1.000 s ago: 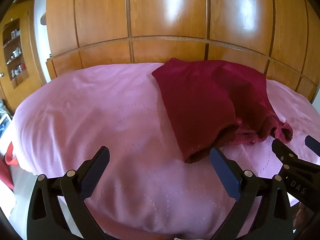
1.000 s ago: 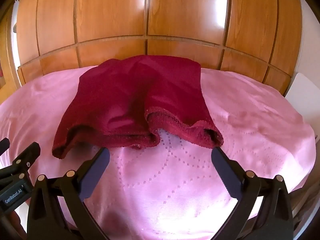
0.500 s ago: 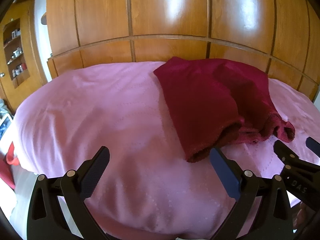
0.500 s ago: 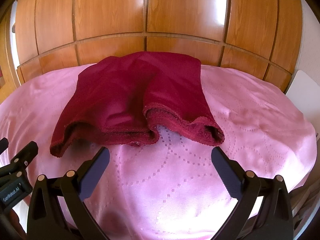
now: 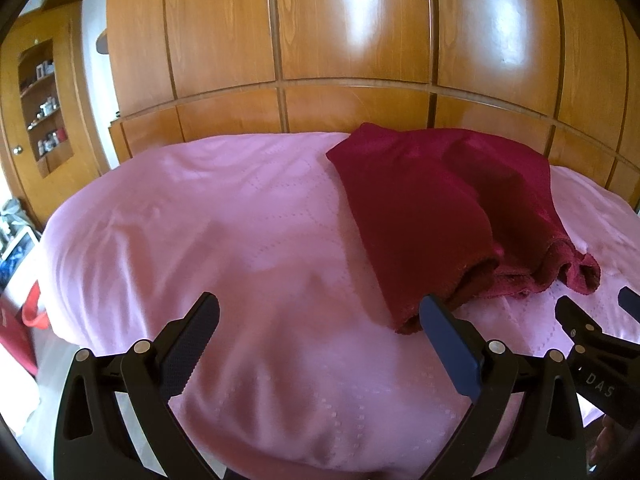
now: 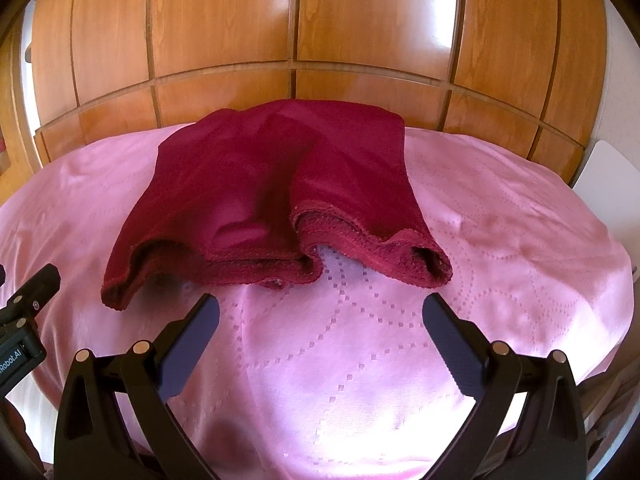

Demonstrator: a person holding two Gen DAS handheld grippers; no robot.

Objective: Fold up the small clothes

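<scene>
Dark red shorts [image 6: 280, 200] lie on the pink bed cover [image 6: 360, 360], waistband toward the wooden wall, both leg openings toward me. In the left wrist view the shorts [image 5: 440, 208] lie at the right. My left gripper [image 5: 320, 312] is open and empty, its right fingertip [image 5: 436, 316] just in front of the left leg hem. My right gripper [image 6: 320, 312] is open and empty, a short way in front of the leg hems. Each gripper shows at the edge of the other's view.
A glossy wooden panel wall [image 6: 300, 40] stands behind the bed. A wooden shelf unit [image 5: 40, 108] and a red bag [image 5: 16, 332] are at the left. A white object [image 6: 604, 168] sits at the right bed edge.
Both grippers have edged slightly back and up from the shorts; the shorts have not moved. Both stay open.
</scene>
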